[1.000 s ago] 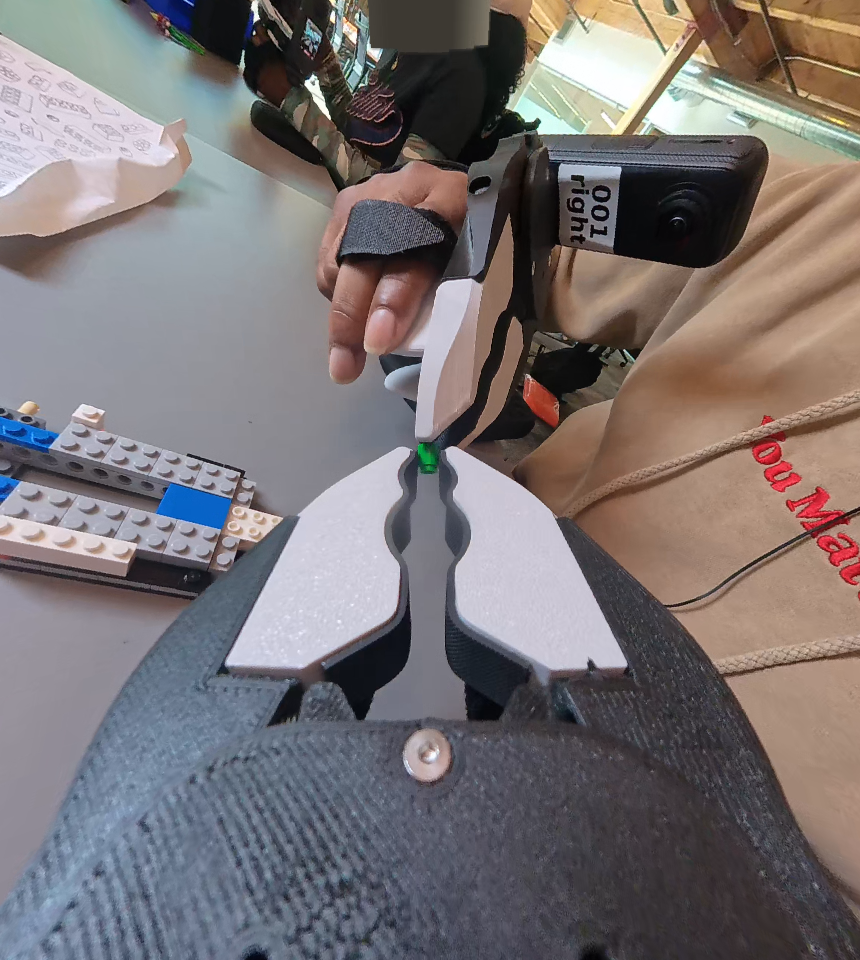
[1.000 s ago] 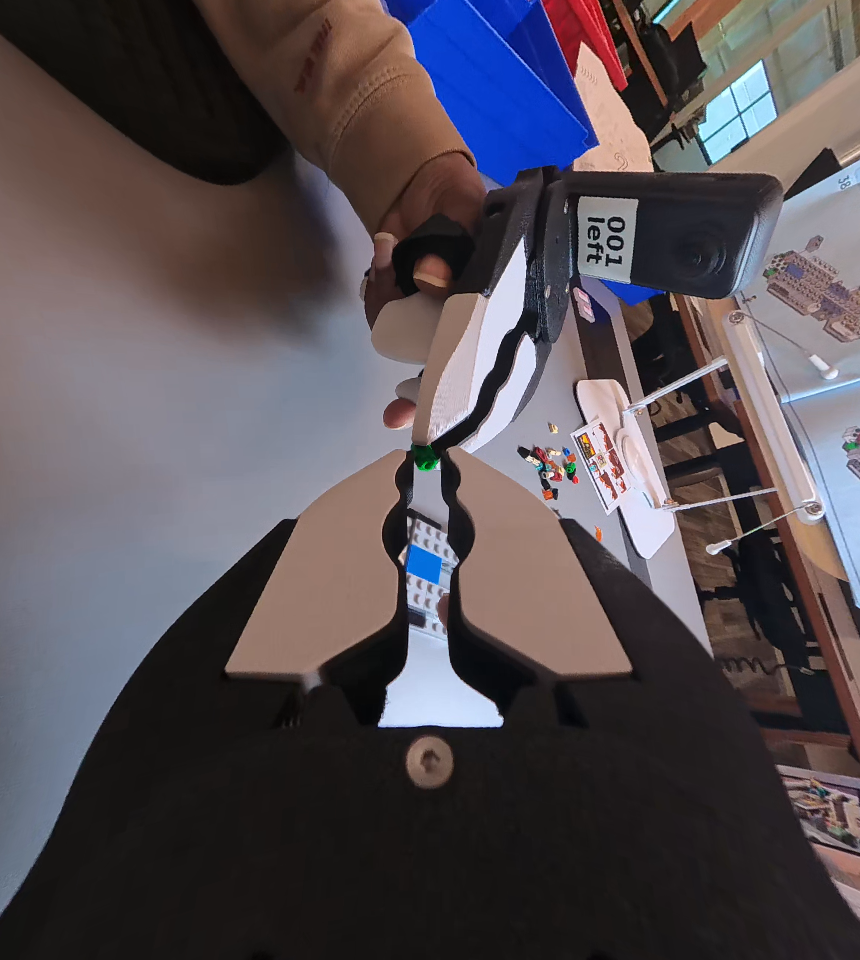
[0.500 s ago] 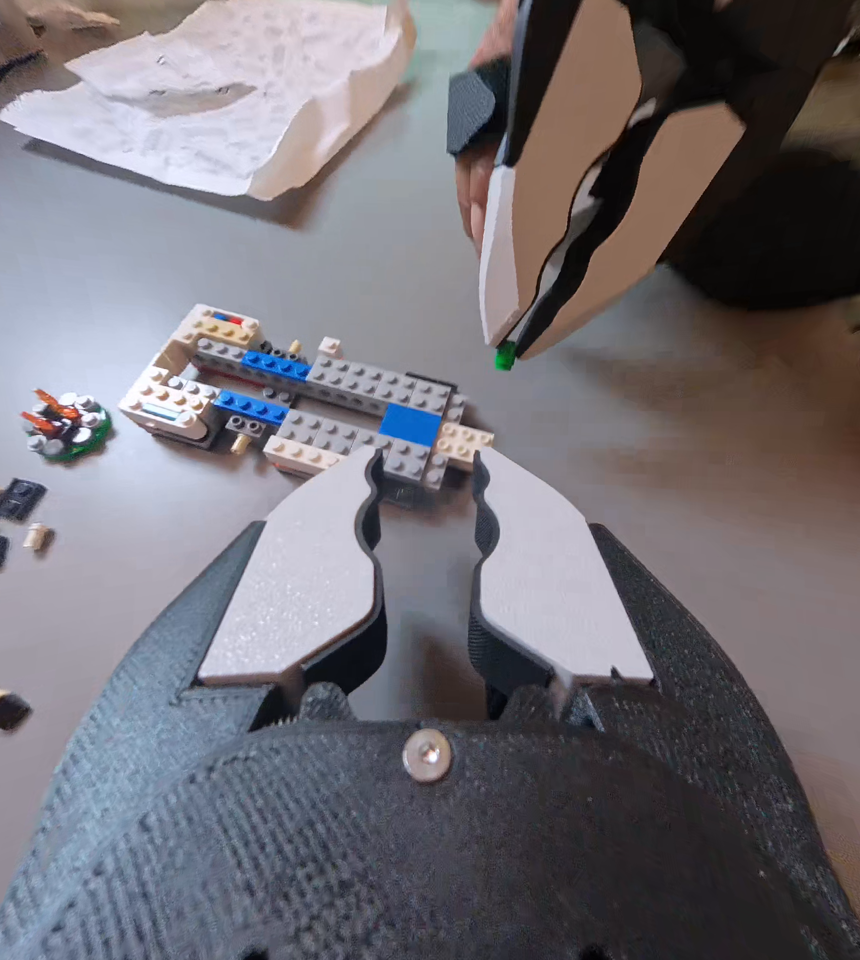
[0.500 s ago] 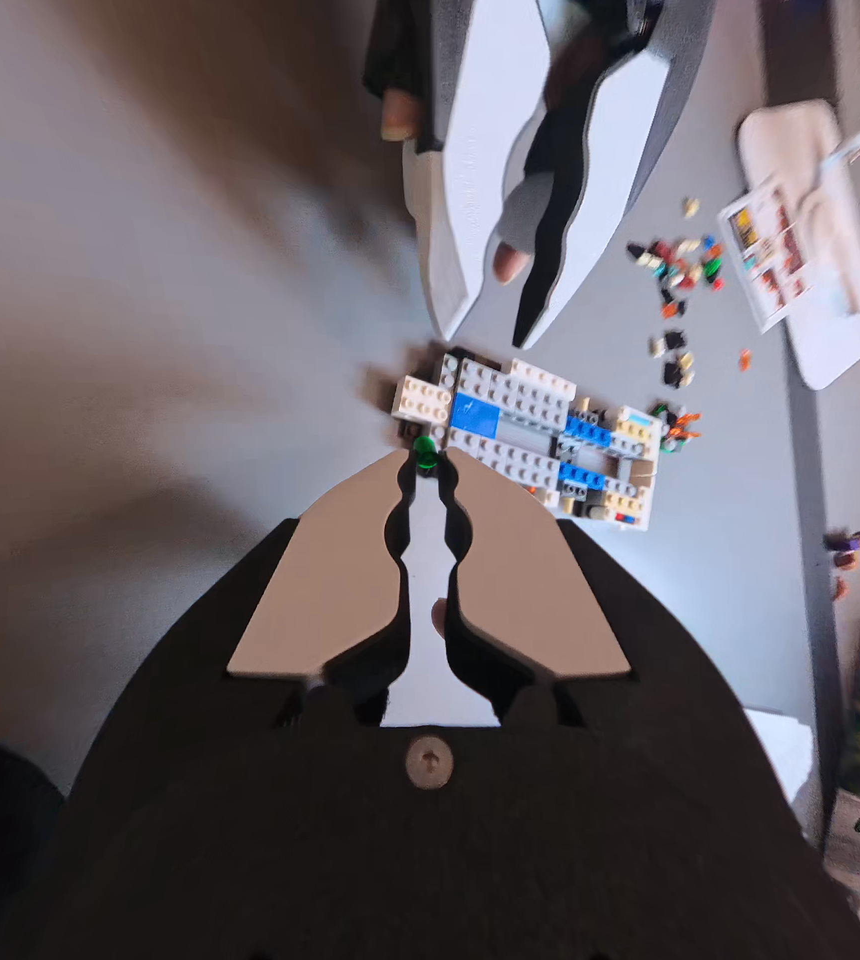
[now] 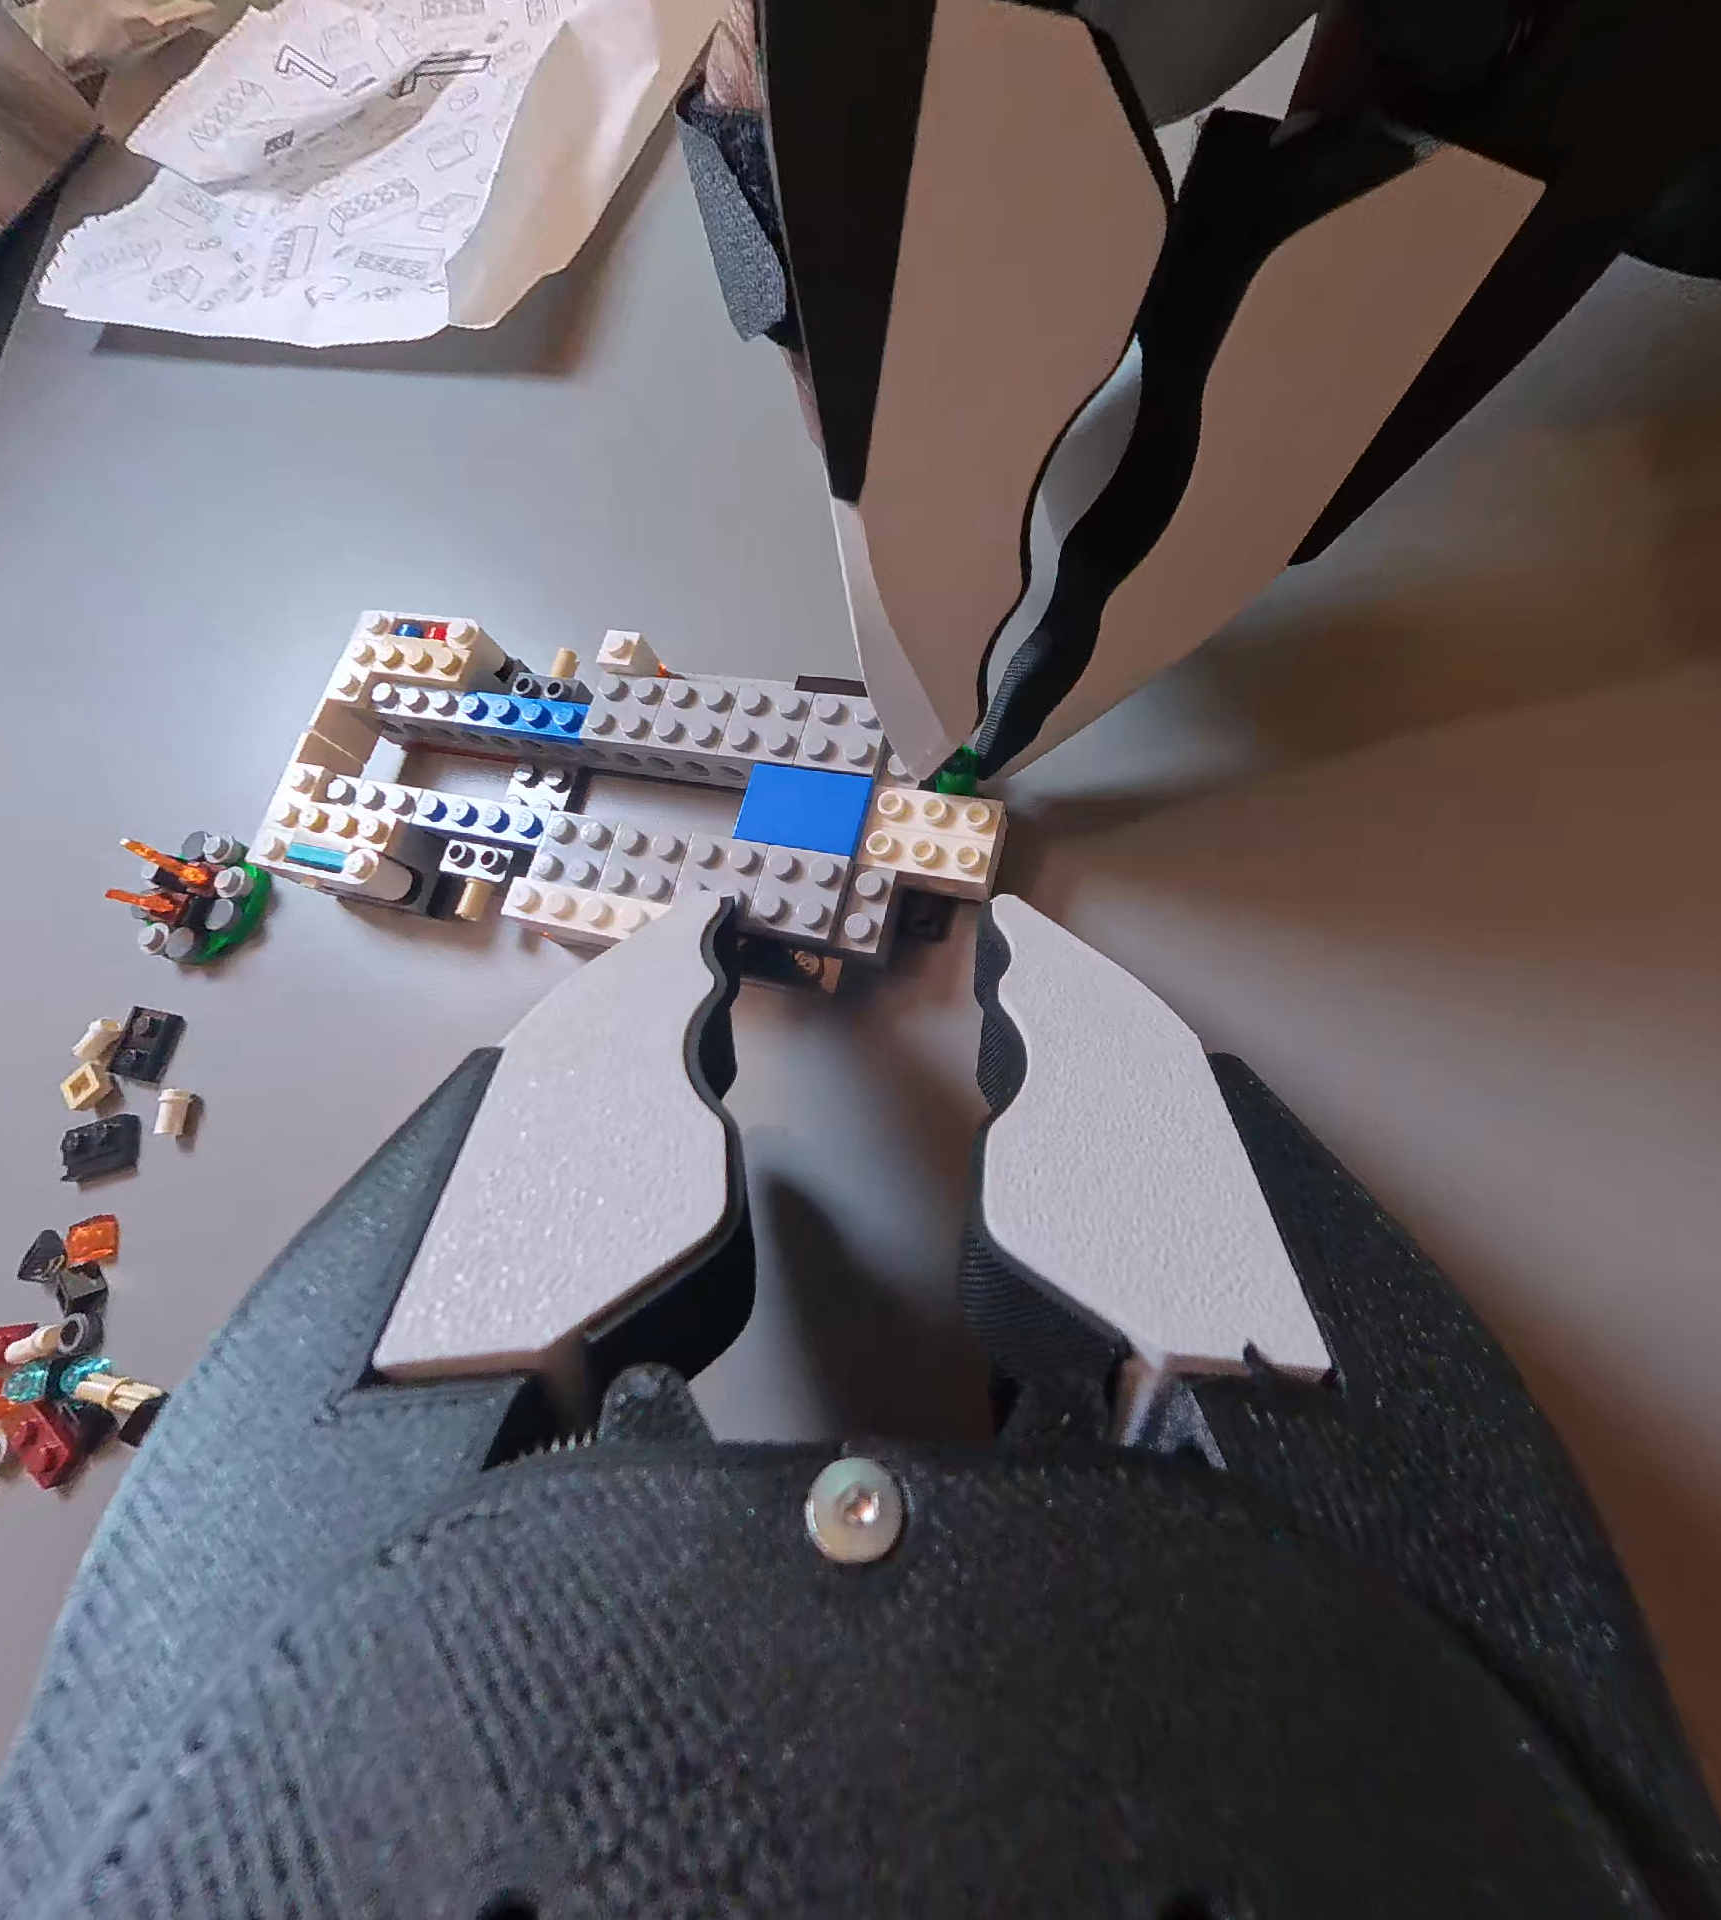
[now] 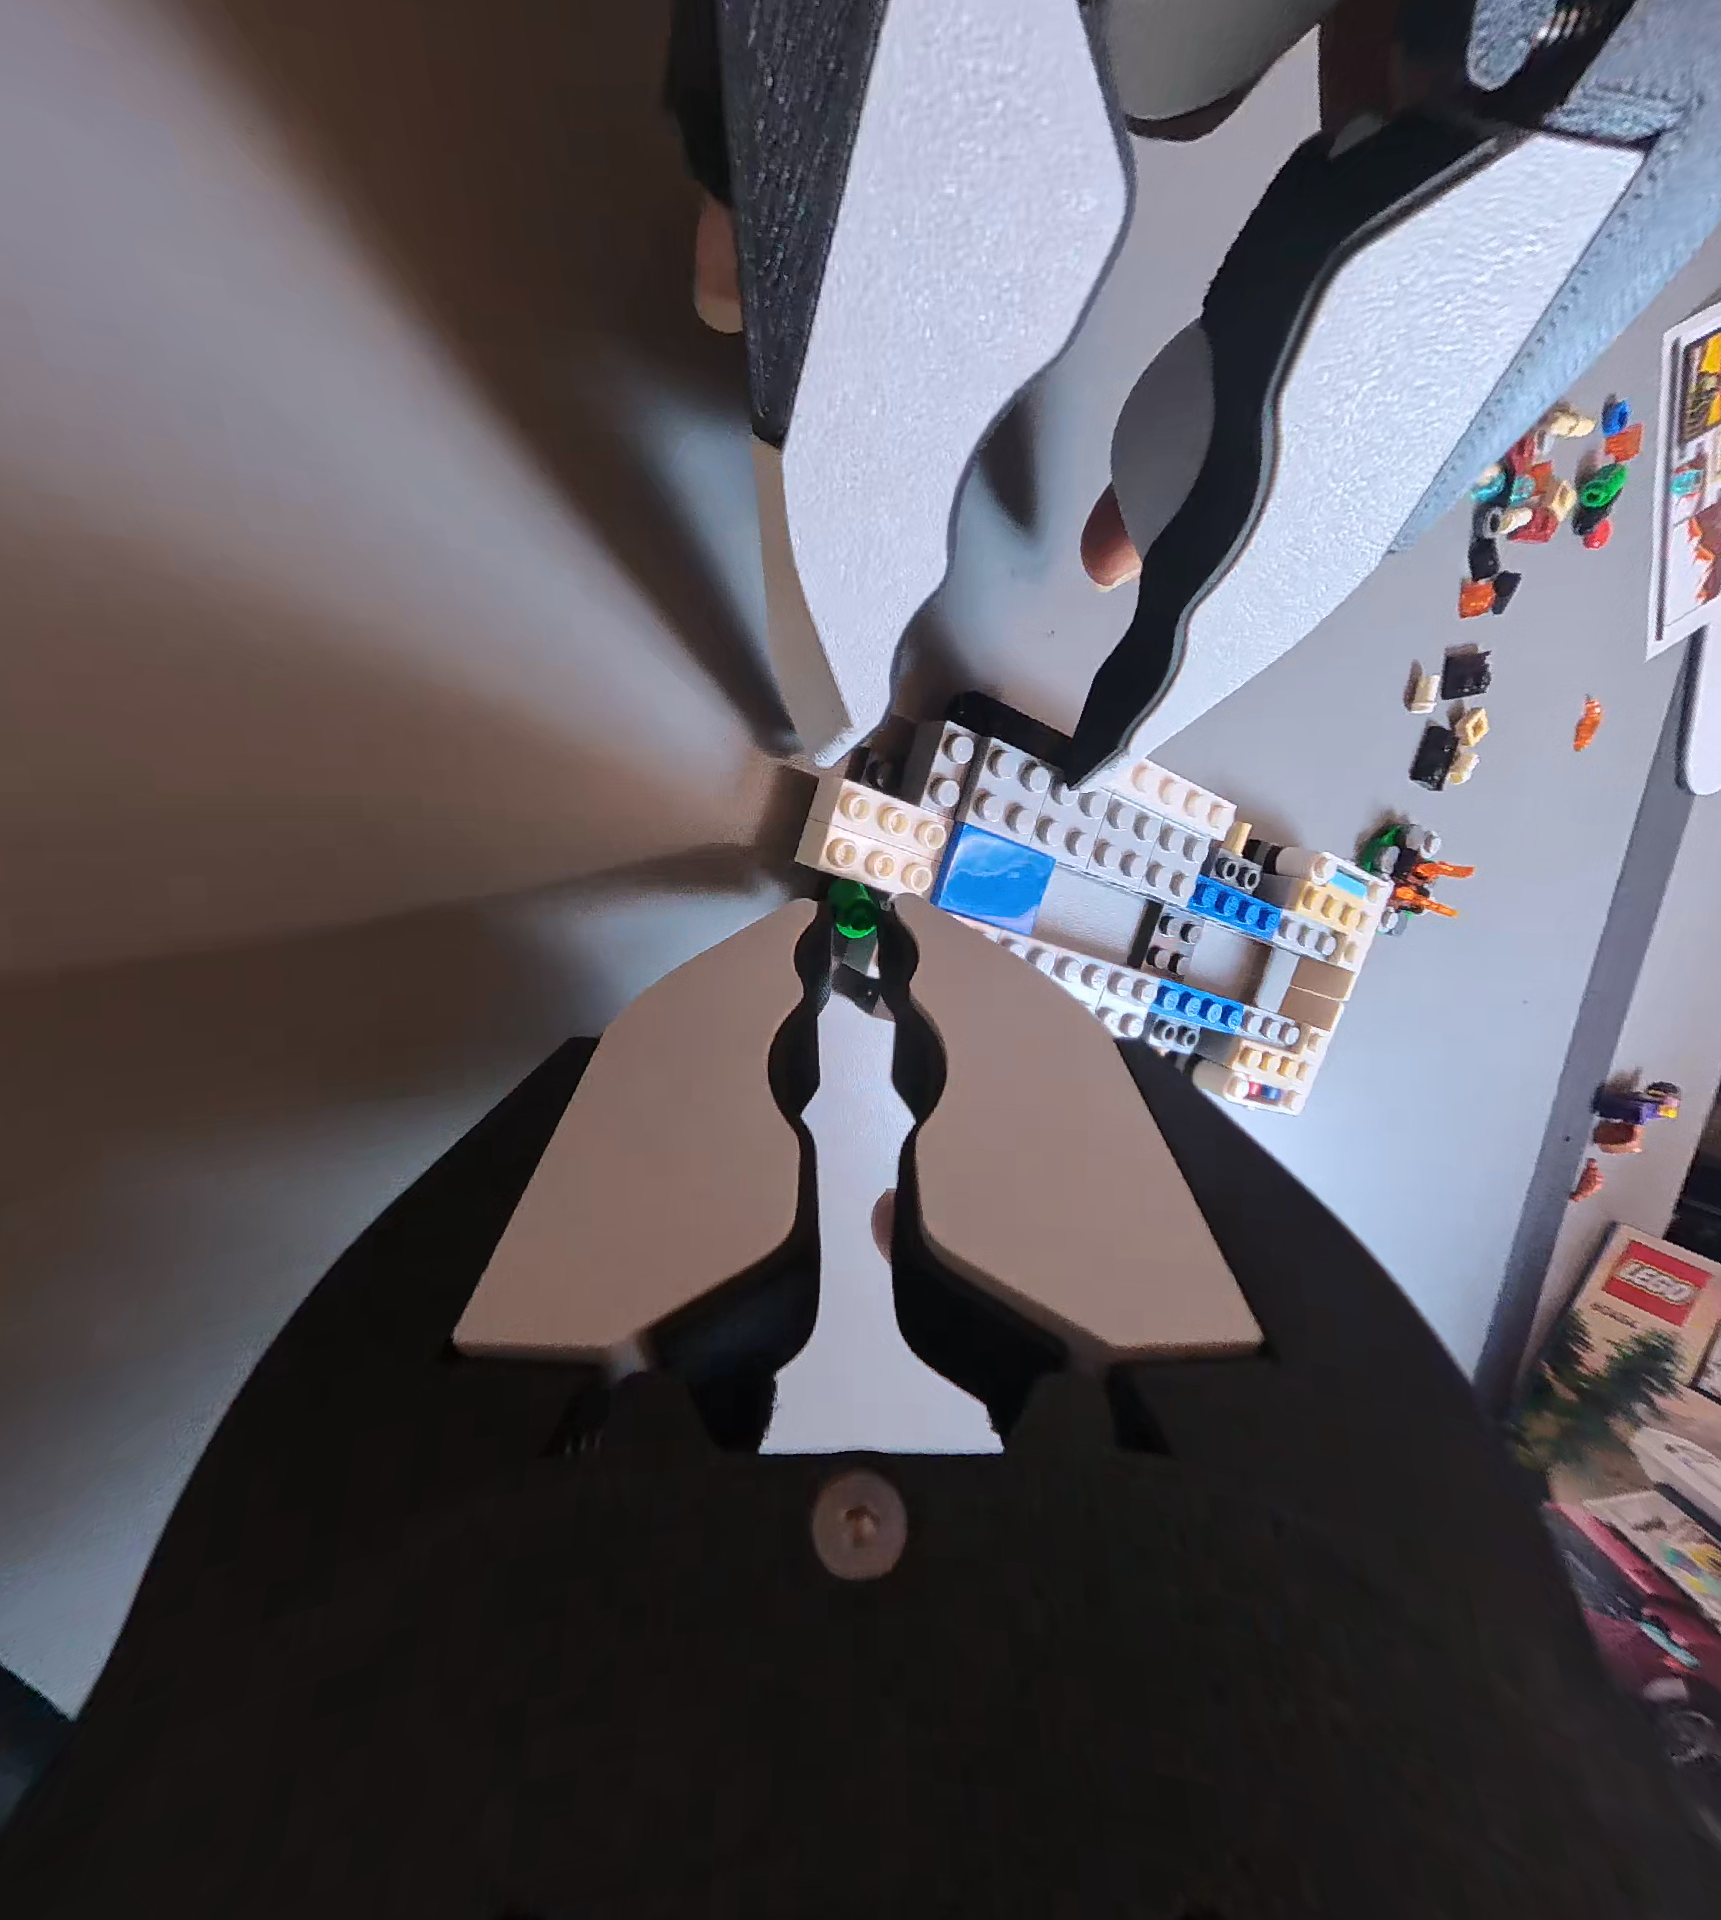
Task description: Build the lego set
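Pinching a green stud (image 6: 854,916), right fingers (image 6: 731,997) meet the brick model's (image 6: 1095,831) tan end; left fingers (image 5: 627,1091) gape.

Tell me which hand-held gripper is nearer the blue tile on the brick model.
Right. The right hand-held gripper, pinching a small green piece, sits just beside the blue tile; the left hand-held gripper is open, farther off.

We see a big grey table (image 5: 336,499). Soft light falls on it and makes dark shadows. A crumpled white paper (image 5: 347,187) lies far back. Picture boxes (image 6: 1687,1455) sit at one edge.
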A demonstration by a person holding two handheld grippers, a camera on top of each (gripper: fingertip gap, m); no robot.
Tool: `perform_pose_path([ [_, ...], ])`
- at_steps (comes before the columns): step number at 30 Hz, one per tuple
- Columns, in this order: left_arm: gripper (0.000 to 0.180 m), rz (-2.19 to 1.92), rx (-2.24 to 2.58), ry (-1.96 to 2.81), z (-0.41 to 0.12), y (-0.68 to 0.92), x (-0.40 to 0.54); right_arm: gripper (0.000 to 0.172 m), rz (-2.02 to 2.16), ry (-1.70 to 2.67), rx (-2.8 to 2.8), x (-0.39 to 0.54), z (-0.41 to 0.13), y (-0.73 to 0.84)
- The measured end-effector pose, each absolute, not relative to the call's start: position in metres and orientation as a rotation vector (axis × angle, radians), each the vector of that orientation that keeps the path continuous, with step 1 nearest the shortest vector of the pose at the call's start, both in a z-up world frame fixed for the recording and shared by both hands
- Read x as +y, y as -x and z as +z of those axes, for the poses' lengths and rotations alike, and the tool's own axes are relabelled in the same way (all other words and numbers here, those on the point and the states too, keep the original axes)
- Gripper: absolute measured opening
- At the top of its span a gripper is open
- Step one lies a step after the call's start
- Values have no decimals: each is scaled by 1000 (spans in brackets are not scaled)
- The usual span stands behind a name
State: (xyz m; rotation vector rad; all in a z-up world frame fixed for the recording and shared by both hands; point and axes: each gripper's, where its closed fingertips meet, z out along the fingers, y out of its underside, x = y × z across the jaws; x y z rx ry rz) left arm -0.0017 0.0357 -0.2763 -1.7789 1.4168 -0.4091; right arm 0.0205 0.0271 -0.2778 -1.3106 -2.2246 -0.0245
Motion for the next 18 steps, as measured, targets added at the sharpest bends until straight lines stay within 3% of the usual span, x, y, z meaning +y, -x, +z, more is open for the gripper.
perform_pose_path([
  [18, 40, -435, 1398, 1794, -276, 3, 35, 15, -116, 1184, -2156, 32, -276, -19],
])
